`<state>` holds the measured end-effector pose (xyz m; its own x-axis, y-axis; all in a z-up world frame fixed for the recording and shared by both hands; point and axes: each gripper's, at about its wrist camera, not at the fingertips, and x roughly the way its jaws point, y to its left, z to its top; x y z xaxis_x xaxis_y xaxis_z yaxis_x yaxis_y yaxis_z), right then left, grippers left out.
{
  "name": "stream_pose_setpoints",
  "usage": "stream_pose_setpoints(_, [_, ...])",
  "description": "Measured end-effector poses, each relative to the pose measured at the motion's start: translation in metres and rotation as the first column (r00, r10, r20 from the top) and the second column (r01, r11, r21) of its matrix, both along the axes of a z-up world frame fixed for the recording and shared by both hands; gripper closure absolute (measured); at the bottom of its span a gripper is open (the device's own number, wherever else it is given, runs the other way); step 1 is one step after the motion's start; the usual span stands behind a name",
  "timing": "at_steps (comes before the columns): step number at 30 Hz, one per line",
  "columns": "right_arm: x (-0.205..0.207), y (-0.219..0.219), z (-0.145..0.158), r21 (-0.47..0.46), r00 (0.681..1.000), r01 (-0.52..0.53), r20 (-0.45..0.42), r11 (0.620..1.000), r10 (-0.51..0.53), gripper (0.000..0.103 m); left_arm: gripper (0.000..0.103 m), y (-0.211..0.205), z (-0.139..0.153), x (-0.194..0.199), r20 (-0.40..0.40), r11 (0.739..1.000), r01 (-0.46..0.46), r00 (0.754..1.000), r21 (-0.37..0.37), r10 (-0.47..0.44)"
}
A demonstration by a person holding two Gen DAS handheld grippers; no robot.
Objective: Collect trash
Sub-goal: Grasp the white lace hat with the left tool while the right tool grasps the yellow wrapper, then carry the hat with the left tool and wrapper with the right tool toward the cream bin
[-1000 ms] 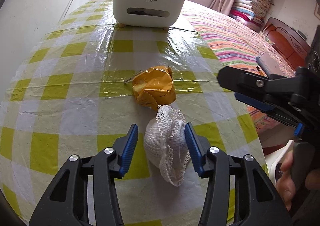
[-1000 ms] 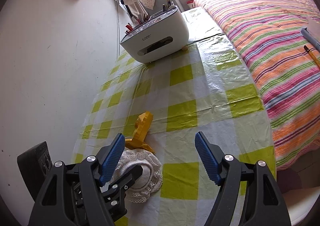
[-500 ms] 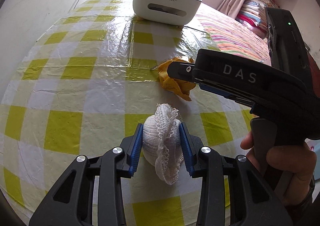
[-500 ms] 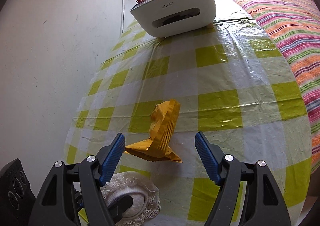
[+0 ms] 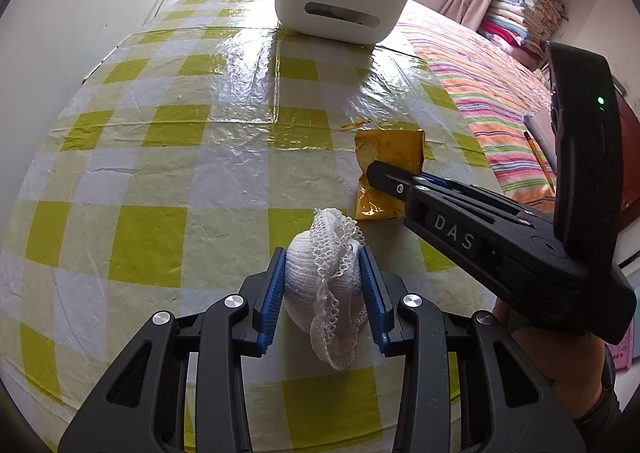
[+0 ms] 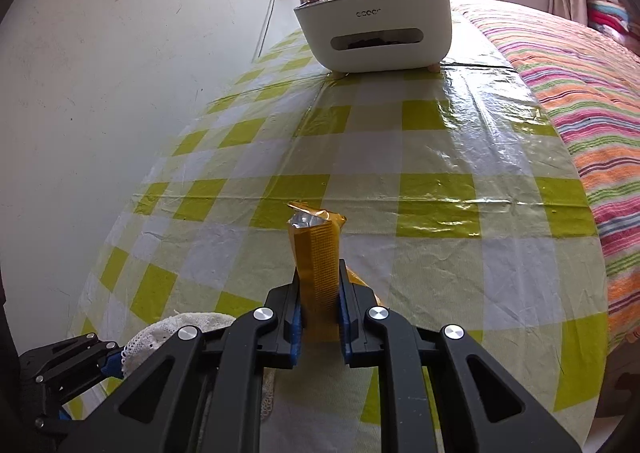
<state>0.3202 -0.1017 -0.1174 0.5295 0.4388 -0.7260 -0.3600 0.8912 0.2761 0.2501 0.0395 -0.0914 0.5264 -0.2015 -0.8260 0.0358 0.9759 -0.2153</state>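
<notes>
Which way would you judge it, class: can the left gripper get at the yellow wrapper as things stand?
Probably not. The left gripper is shut on the white foam net, so its jaws are full, and the right gripper already clamps the yellow wrapper.

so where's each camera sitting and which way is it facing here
Left wrist: rides the left gripper, looking down its fingers at the white foam net it clamps; a hand shows.
Right wrist: rides the right gripper, looking down at the yellow wrapper it pinches.
Shared: checked tablecloth, white organizer, net, wrapper.
</notes>
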Motion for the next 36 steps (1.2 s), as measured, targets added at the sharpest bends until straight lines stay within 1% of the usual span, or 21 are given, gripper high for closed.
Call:
stream_pose_setpoints(9, [-0.048,-0.031,0.001,0.037,1.0,0.022,0.002,0.999,-0.022,0.089,0.067,-0.017,0.011,-0.017,0.047,0.999,0.029,0.998,0.044,-0.031])
stream_pose_setpoints(17, [-0.083,-0.065,-0.003,0.081,0.997,0.075,-0.003,0.994,-0.075,0.089,0.067,-0.03,0.027,-0.04,0.116,0.994,0.035,0.992,0.105,-0.047])
stream_pose_setpoints(25, [-0.117,-0.083,-0.006,0.101,0.994,0.104,0.007,0.989,-0.106,0.089,0.067,-0.042,0.041,-0.067,0.151,0.994,0.044,0.987,0.105,-0.059])
stream_pose_setpoints(29, [-0.135,-0.089,-0.006,0.098,0.992,0.118,0.031,0.988,-0.122,0.089,0.067,-0.045,0.042,-0.08,0.177,0.99,0.037,0.982,0.137,-0.062])
stream_pose_setpoints(34, [-0.154,-0.094,-0.007,0.067,0.989,0.12,0.085,0.991,-0.125,0.089,0.067,-0.041,0.041,-0.082,0.174,0.99,0.034,0.983,0.134,-0.057])
stream_pose_setpoints(36, [-0.156,-0.098,-0.009,0.074,0.988,0.124,0.084,0.989,-0.13,0.089,0.067,-0.04,0.042,-0.08,0.175,0.992,0.02,0.984,0.124,-0.041])
